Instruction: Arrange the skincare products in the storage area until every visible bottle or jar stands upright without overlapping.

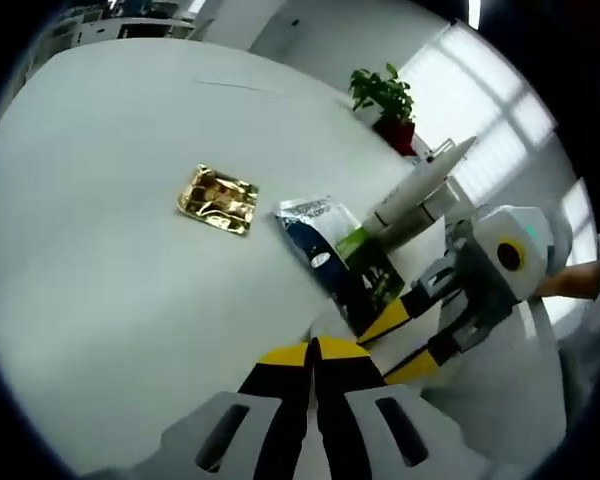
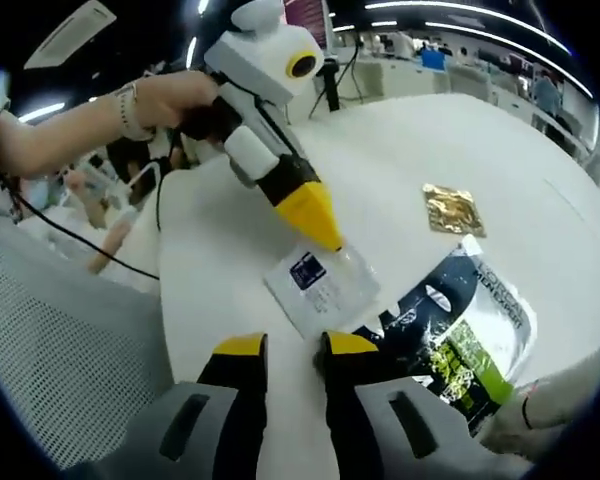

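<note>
The clear sachet (image 2: 323,285) lies flat on the white table (image 2: 460,140), overlapping the dark blue-and-green packet (image 2: 460,340). The left gripper (image 2: 320,232), jaws pressed together, touches its top edge; the right gripper (image 2: 285,345) hovers just beside it, jaws slightly spread. Best to pin one and slide the other clear, away from the gold sachet (image 1: 218,198)

The white table (image 1: 100,200) lies open on the far side around a gold foil sachet (image 1: 218,199). Nearer, a dark printed pouch (image 2: 450,335) and clear packet (image 2: 320,285) crowd the space, with the left gripper (image 2: 325,235) touching the packet.
</note>
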Demonstrator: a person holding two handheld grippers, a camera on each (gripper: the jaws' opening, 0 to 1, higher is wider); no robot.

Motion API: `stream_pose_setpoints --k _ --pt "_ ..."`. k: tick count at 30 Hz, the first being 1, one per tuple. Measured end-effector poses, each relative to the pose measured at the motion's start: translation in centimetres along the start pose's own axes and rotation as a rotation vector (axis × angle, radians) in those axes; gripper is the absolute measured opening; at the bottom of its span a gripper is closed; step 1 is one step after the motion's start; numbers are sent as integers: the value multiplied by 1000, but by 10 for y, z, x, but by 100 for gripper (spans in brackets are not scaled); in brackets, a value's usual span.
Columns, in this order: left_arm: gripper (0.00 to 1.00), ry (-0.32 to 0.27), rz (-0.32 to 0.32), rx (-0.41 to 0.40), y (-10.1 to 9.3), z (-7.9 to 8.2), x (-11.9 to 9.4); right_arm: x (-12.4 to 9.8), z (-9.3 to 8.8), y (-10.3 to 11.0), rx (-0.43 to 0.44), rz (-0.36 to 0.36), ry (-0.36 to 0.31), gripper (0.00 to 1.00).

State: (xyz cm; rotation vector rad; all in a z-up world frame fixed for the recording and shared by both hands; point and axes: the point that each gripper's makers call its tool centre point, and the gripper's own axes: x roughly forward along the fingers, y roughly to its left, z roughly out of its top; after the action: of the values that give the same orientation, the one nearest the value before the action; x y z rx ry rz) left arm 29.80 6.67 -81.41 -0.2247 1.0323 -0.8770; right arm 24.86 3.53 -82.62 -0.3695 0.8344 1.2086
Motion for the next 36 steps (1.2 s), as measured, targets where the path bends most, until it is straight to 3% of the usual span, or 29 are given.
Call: stream_pose_setpoints --k 8,18,28,32,36 --pt "0 22 6 1 4 -3 3 -4 -1 -4 7 -22 -12 22" --pt "0 36 9 9 4 -3 11 -5 10 -7 -53 -67 -43 20" --pt "0 66 21 73 1 -3 14 8 23 -15 -117 -115 -77 17" --pt "0 74 25 87 1 -3 14 14 17 -23 -168 -148 -40 18" --pt "0 76 31 100 2 -3 14 16 18 -23 -143 -134 -52 18"
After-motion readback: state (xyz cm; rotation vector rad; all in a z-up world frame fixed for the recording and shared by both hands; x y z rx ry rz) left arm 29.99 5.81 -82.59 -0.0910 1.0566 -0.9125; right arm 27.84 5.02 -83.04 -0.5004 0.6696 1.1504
